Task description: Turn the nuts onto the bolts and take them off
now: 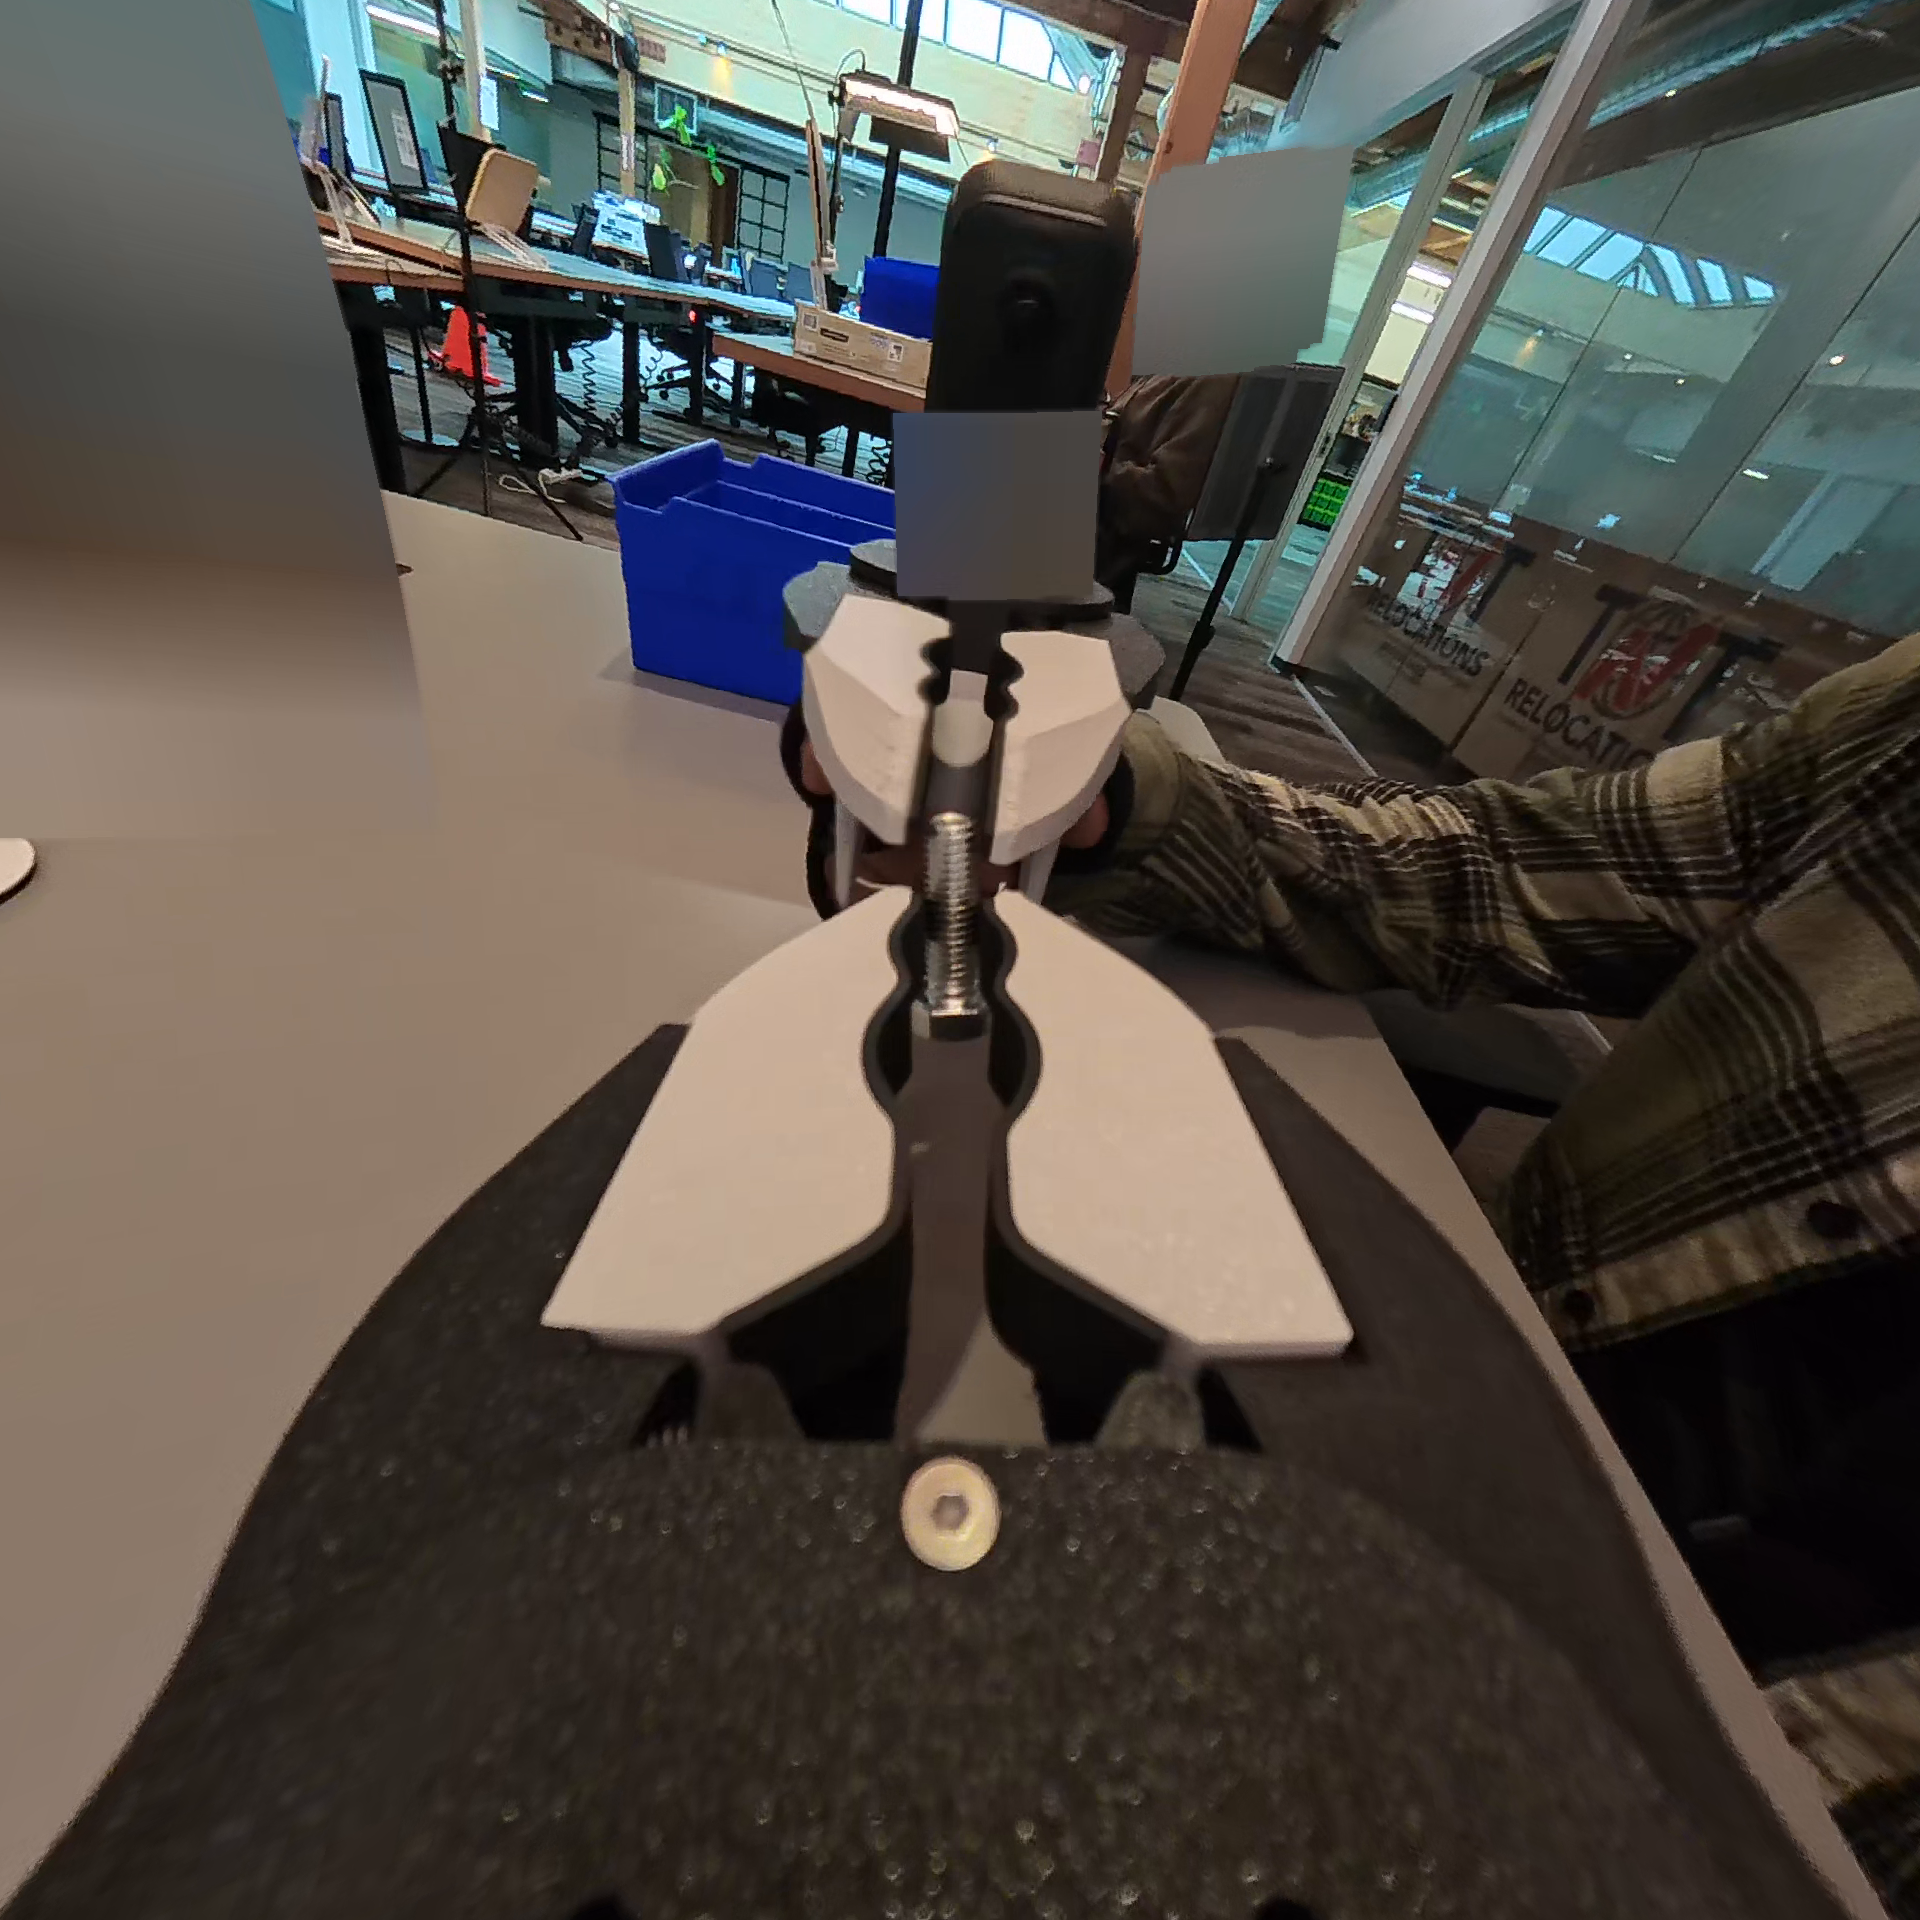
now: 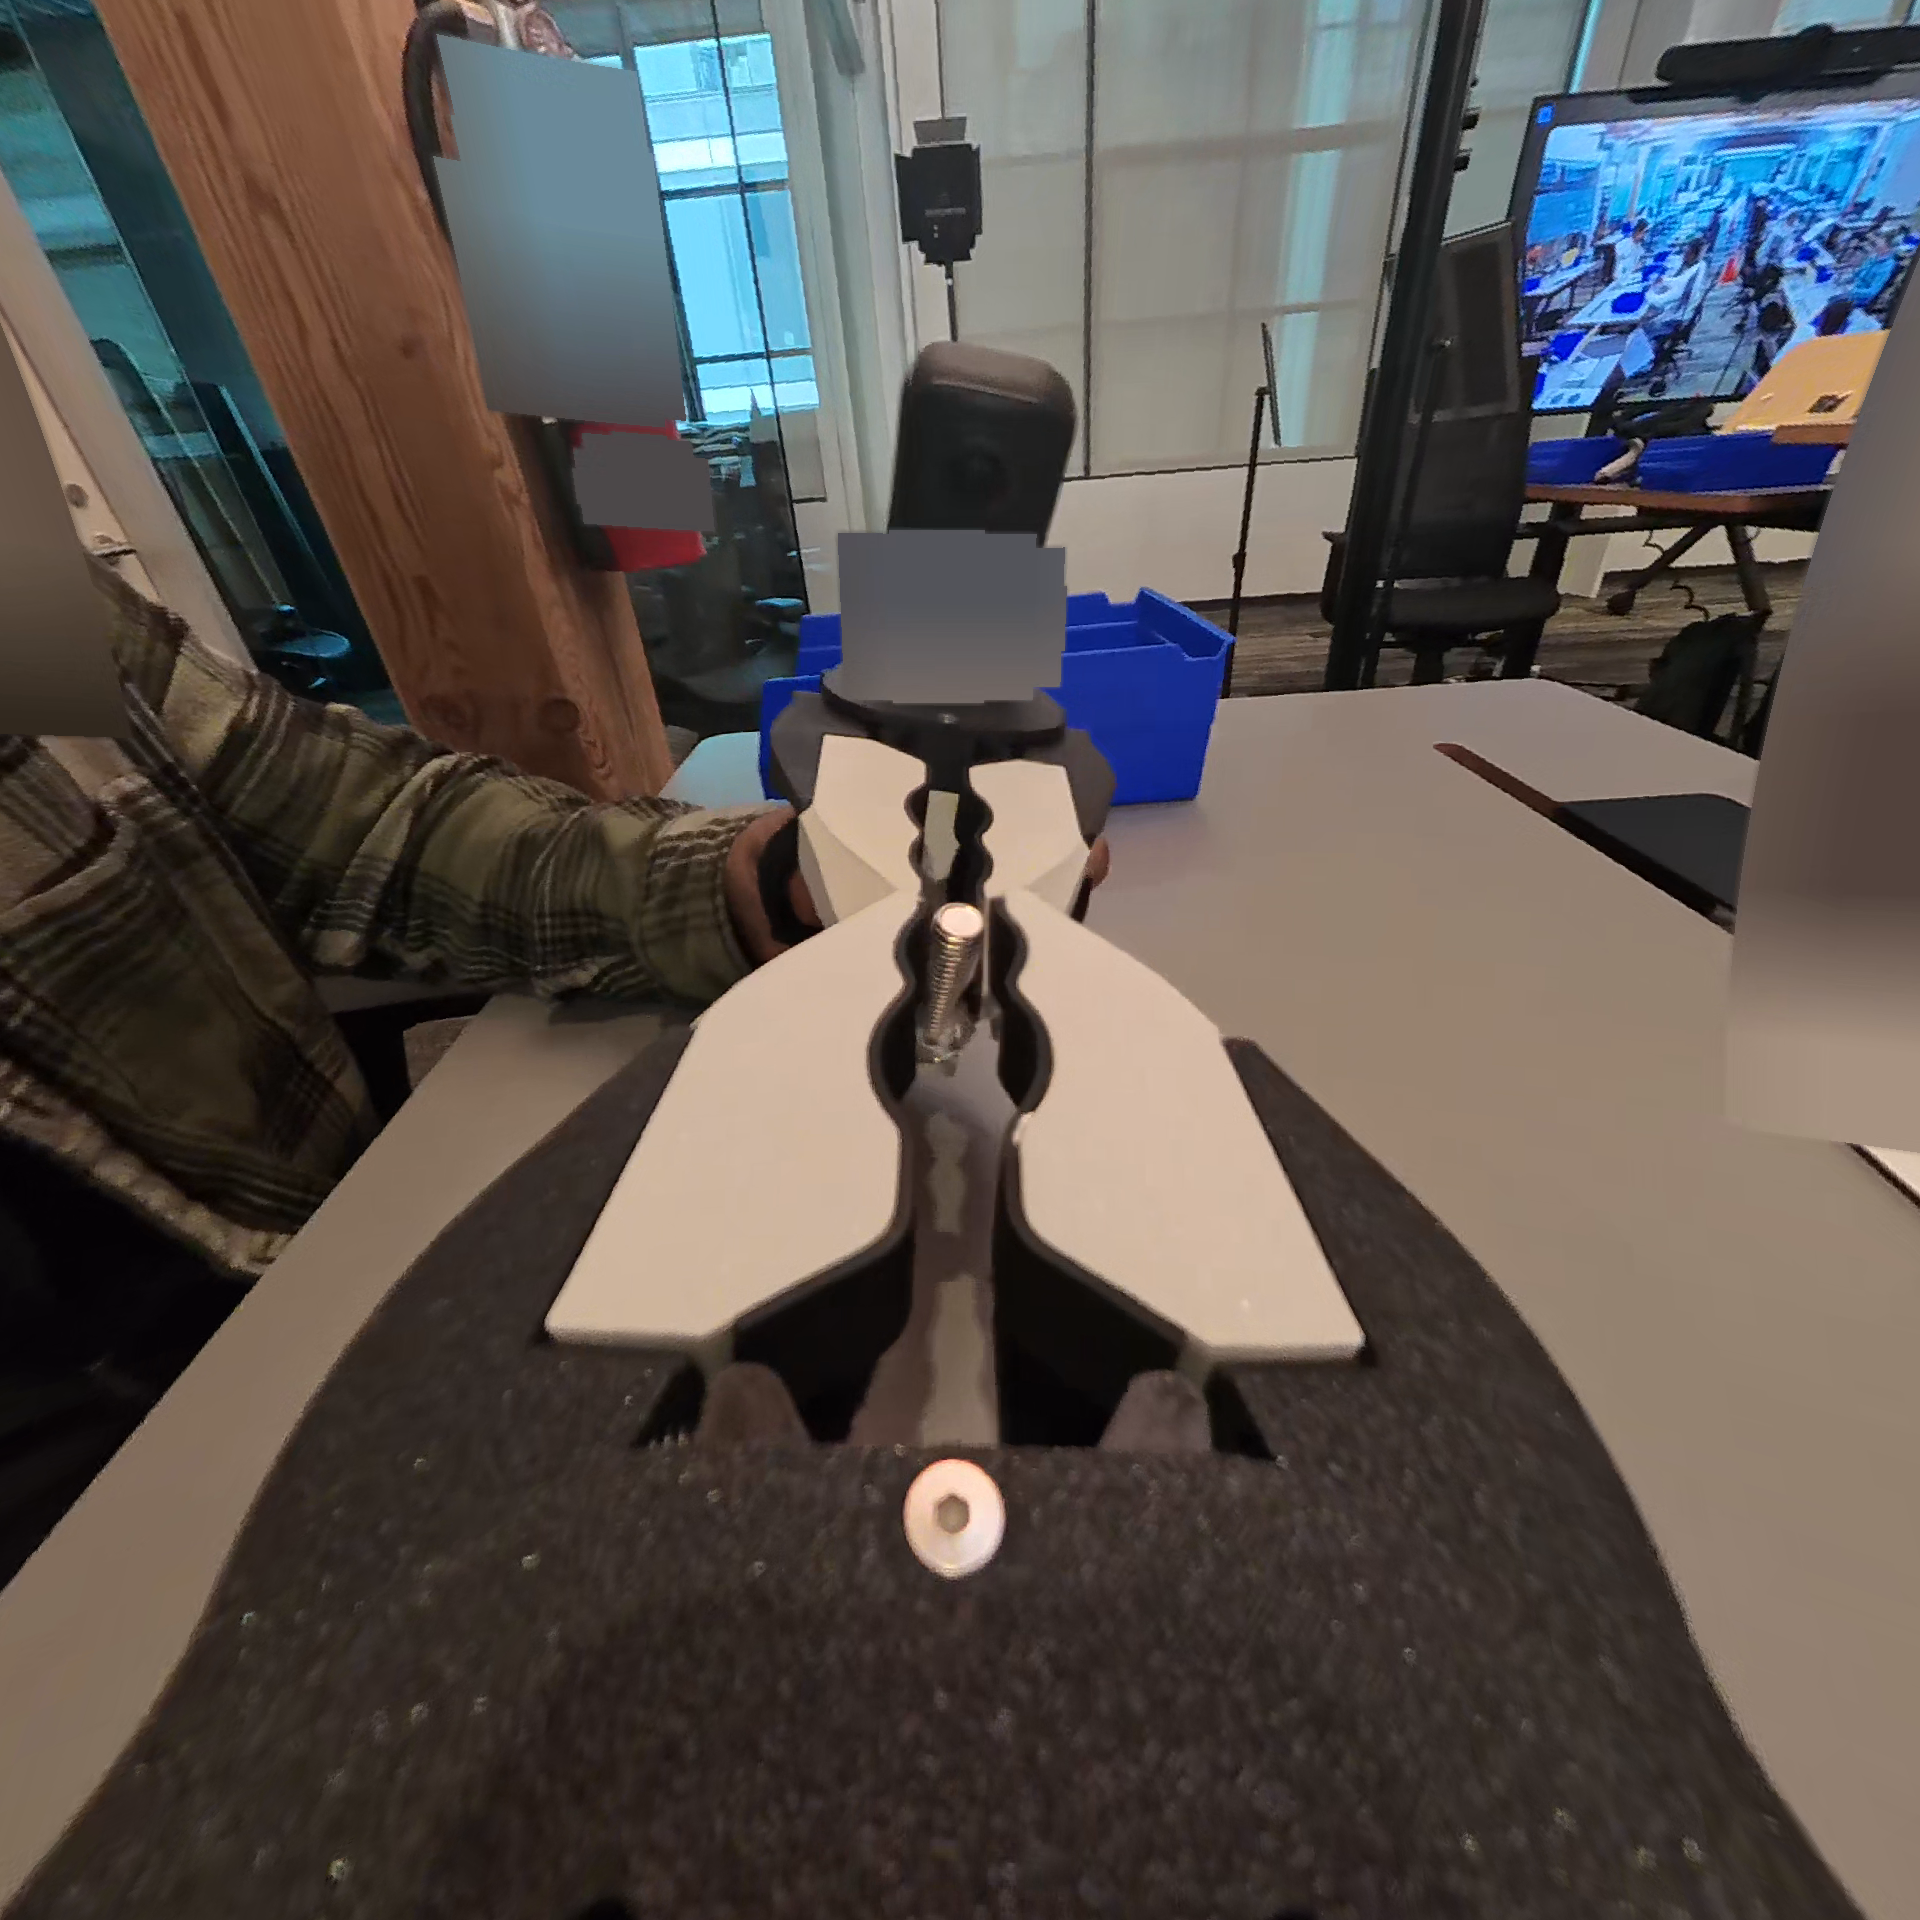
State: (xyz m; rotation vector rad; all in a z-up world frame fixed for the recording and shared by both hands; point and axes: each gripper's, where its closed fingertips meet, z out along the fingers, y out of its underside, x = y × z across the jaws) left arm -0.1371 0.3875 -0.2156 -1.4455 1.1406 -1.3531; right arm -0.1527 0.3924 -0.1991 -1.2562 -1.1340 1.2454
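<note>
One threaded steel bolt (image 1: 948, 940) stands roughly upright where the two grippers meet tip to tip above the grey table (image 1: 416, 1039). A small hex piece (image 1: 956, 1013) sits at its lower end; I cannot tell if it is the head or a nut. My left gripper (image 1: 948, 914) is closed narrowly around the bolt. My right gripper (image 1: 951, 847) faces it from the far side. In the right wrist view the same bolt (image 2: 948, 977) and hex piece (image 2: 940, 1044) sit between the right gripper's (image 2: 951, 920) fingers, with the left gripper (image 2: 951, 888) opposite.
A blue bin (image 1: 717, 582) stands on the table behind the grippers and also shows in the right wrist view (image 2: 1143, 707). Plaid sleeves (image 1: 1455, 883) (image 2: 416, 831) reach in from the side. A dark flat object (image 2: 1662, 831) lies to the right. A wooden post (image 2: 364, 416) stands behind. The tips of both grippers are at nearly the same place.
</note>
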